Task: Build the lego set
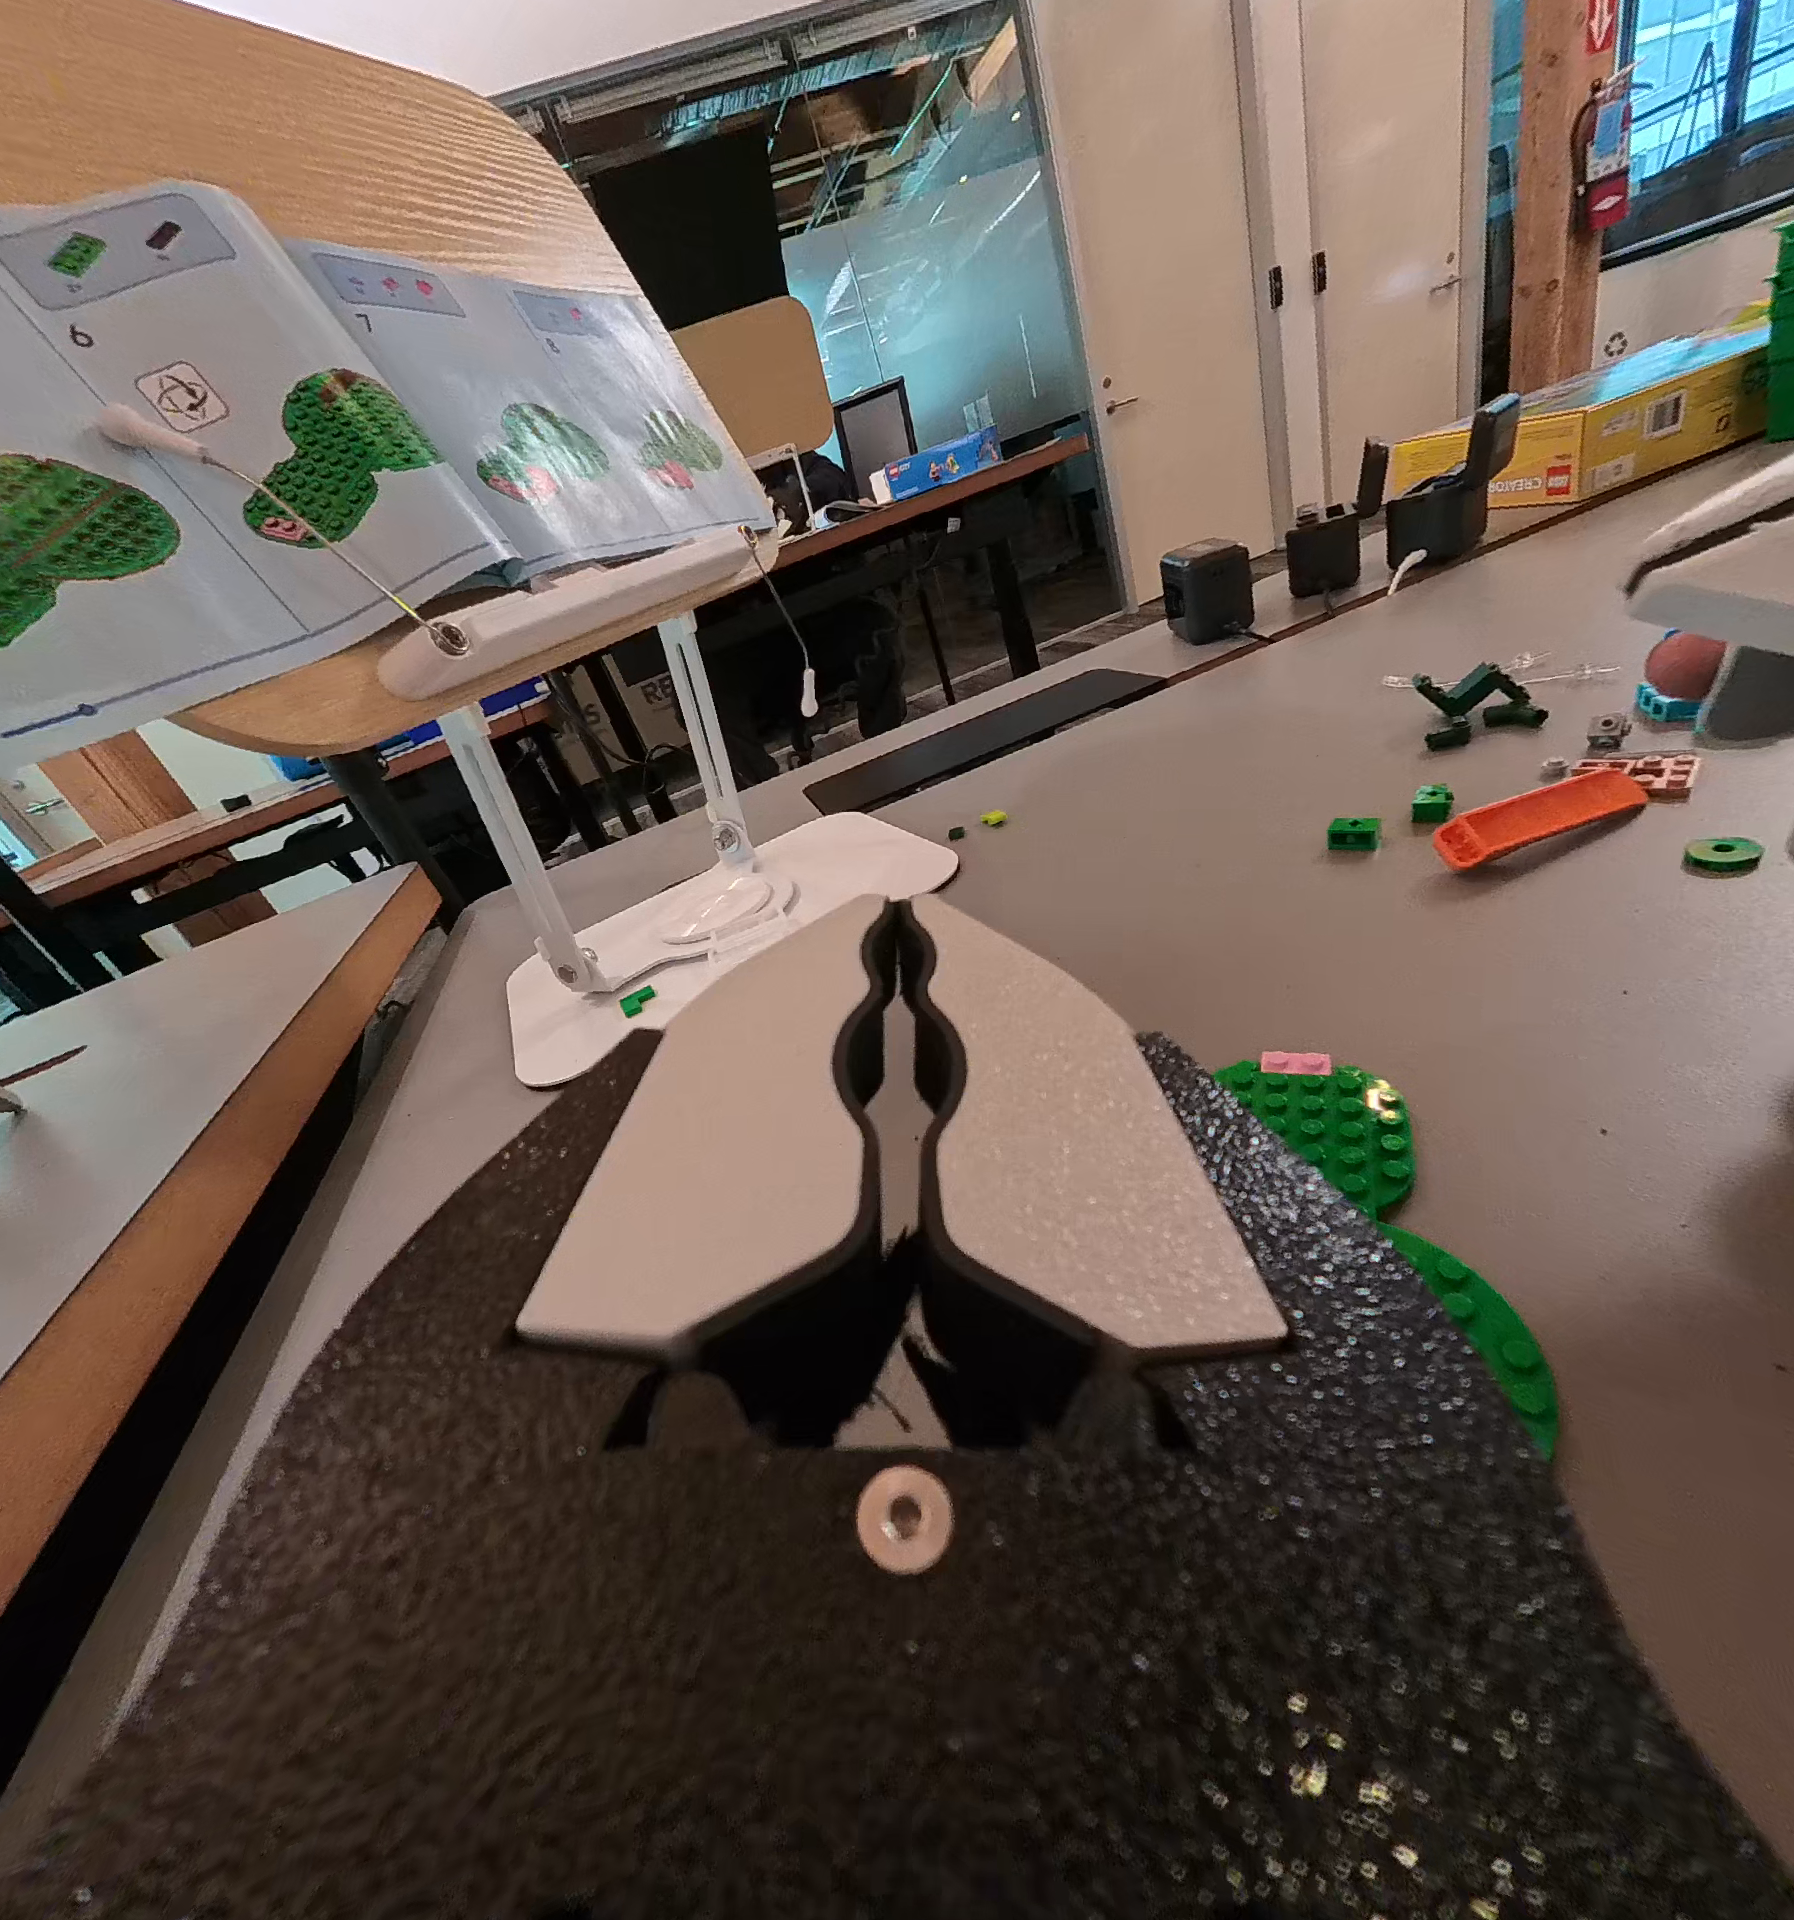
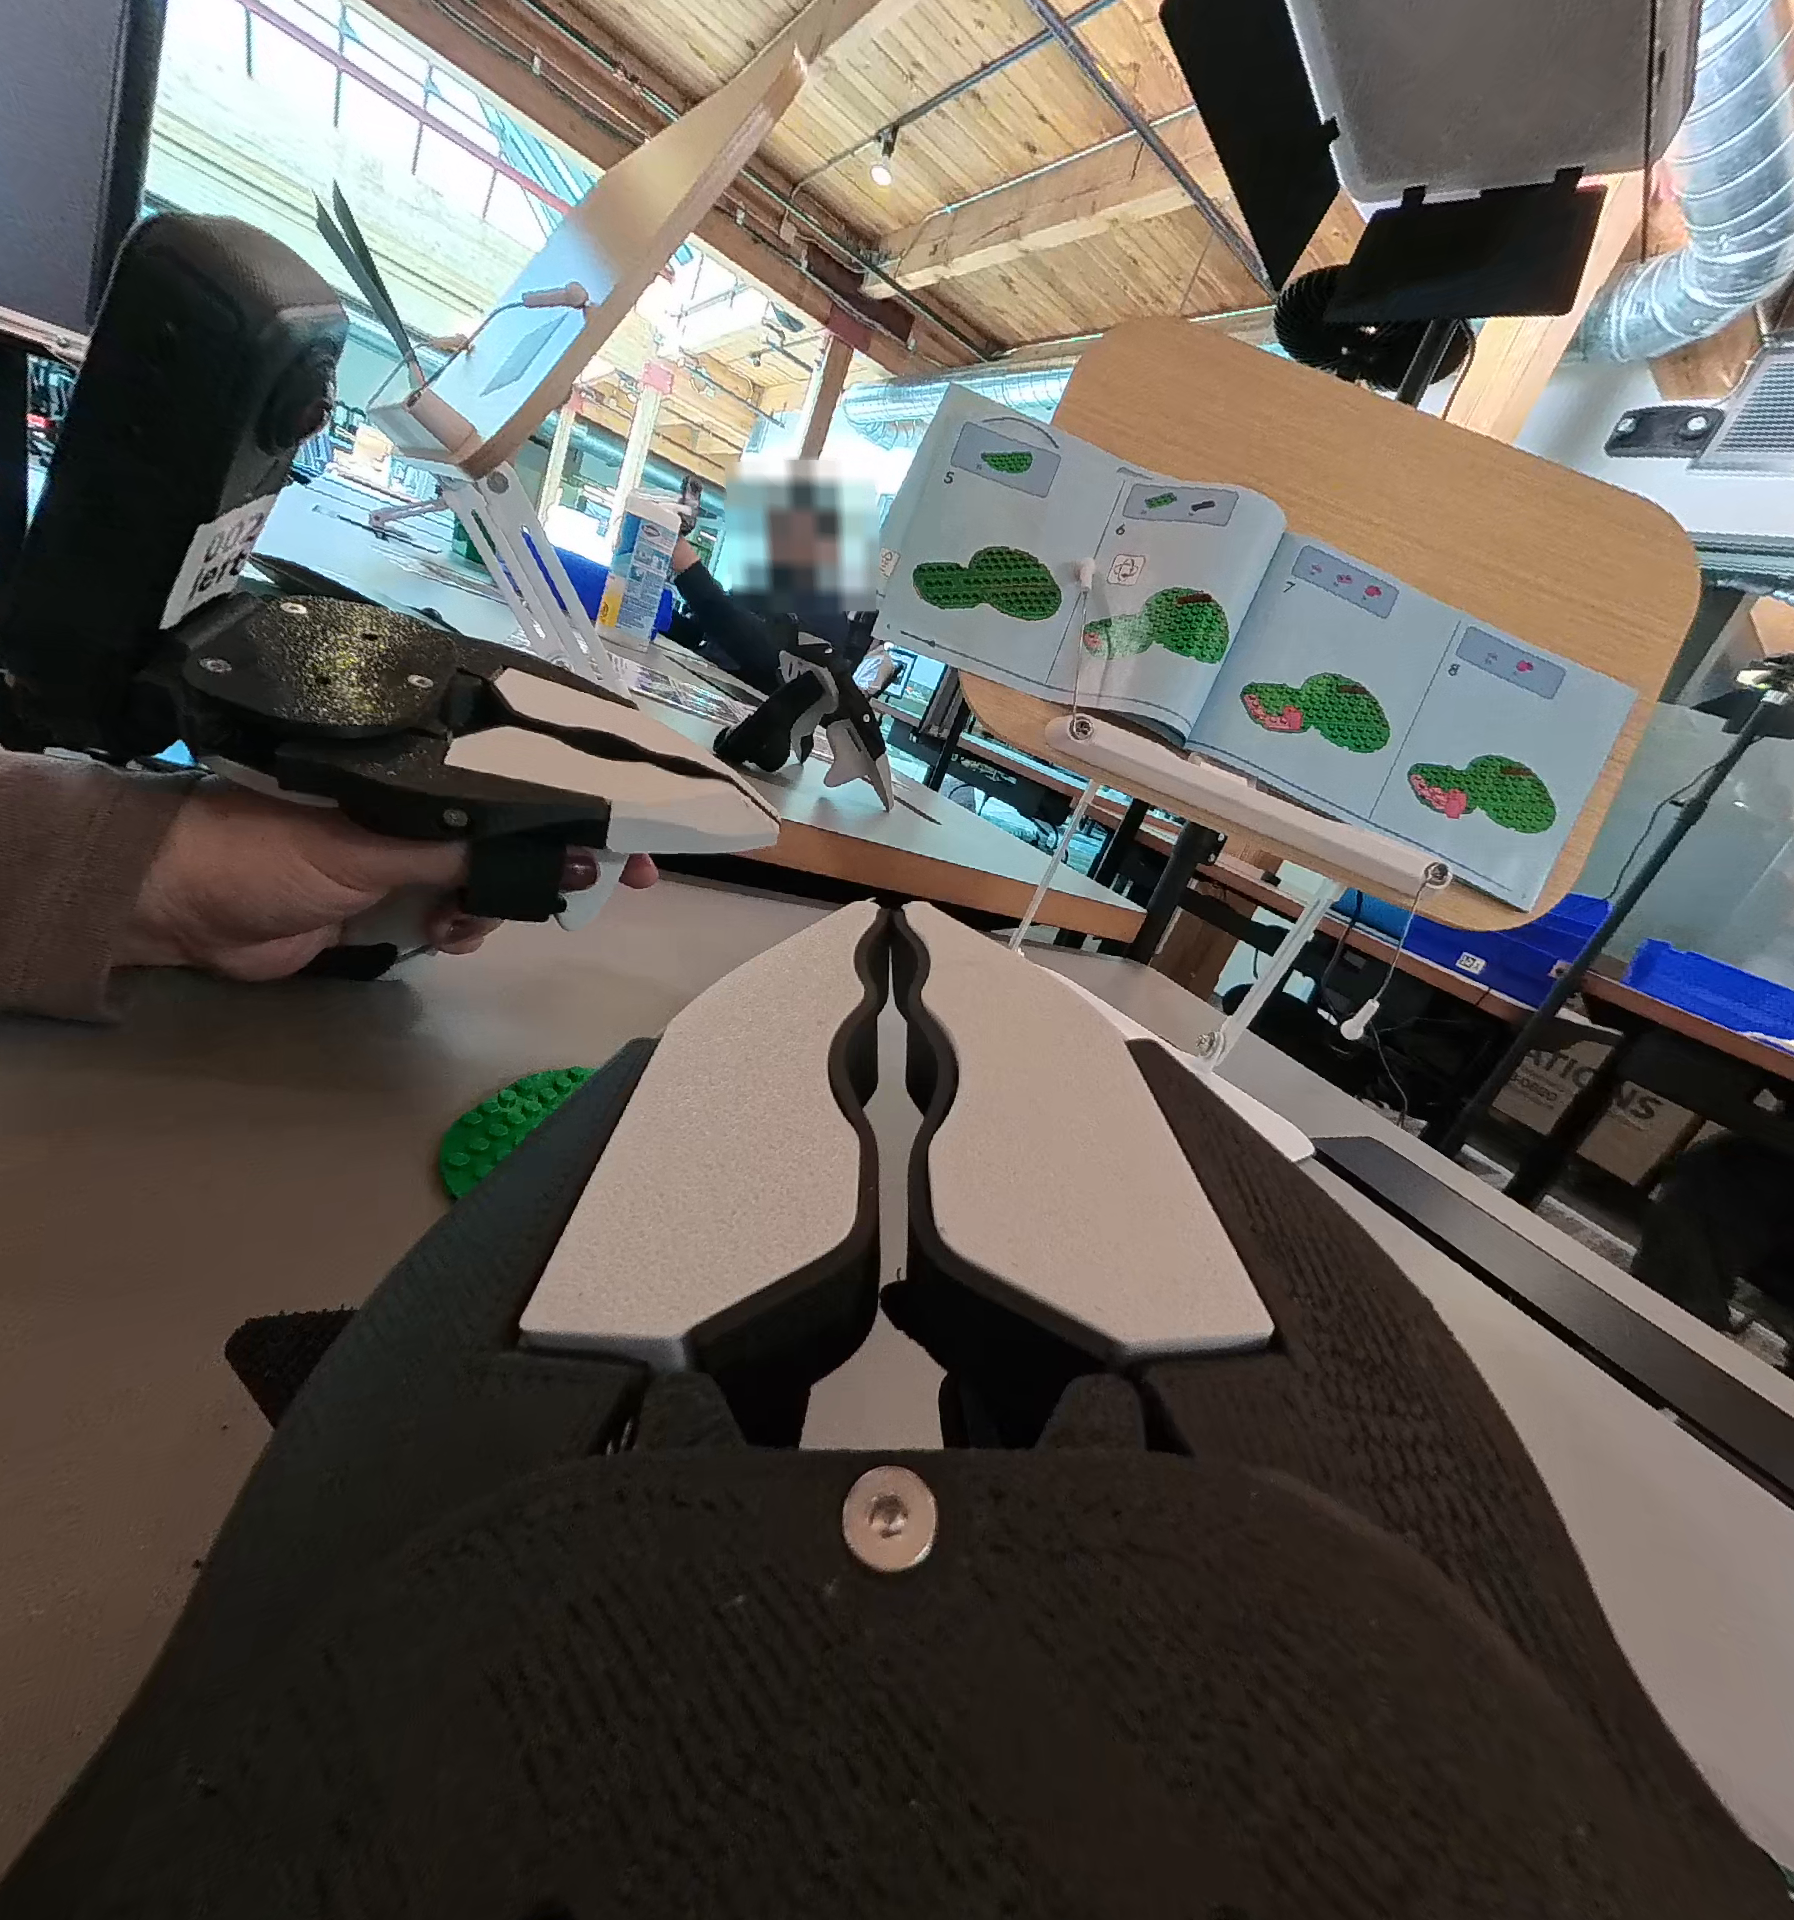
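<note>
**Lego plate lies flat on grey table, both grippers empty**

Lego plate [image 1: 1329,1132], green with a pink brick [image 1: 1296,1062] at its edge, lies beside the left gripper [image 1: 898,914], fingers pressed together. Right gripper [image 2: 891,914] likewise closed, empty. Loose bricks [image 1: 1352,833] scattered well apart.

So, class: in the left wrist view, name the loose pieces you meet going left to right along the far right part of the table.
small green brick → second green brick → orange brick separator → green round ring piece
</note>
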Available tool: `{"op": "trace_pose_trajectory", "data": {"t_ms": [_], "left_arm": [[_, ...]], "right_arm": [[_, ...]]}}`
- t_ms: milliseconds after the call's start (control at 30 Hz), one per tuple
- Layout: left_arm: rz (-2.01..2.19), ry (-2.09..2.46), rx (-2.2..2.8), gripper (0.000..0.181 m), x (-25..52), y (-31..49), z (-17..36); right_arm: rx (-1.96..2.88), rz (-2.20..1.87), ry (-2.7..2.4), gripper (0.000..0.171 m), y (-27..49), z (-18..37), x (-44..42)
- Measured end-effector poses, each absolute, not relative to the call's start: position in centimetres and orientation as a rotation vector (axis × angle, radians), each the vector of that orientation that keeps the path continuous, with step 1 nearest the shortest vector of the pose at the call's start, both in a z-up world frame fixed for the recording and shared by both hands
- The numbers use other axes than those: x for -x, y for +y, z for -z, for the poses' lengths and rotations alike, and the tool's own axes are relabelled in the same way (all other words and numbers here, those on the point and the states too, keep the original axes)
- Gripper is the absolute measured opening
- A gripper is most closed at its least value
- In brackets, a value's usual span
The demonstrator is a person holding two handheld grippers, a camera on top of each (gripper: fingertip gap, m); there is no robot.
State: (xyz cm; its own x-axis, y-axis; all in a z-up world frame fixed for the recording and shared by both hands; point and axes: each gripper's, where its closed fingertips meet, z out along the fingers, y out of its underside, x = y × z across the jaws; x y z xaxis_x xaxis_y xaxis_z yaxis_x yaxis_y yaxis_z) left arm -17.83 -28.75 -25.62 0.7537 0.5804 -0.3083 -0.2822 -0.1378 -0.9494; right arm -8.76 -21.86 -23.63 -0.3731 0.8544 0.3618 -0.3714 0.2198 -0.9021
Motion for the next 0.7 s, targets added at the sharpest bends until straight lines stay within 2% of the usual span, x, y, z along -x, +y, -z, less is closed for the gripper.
{"op": "trace_pose_trajectory", "data": {"t_ms": [700], "left_arm": [[-0.771,-0.223,1.556,0.000,17.63,-28.51,25.80]], "right_arm": [[0.490,-1.413,-1.401,0.000,-21.93,23.68,8.72]]}}
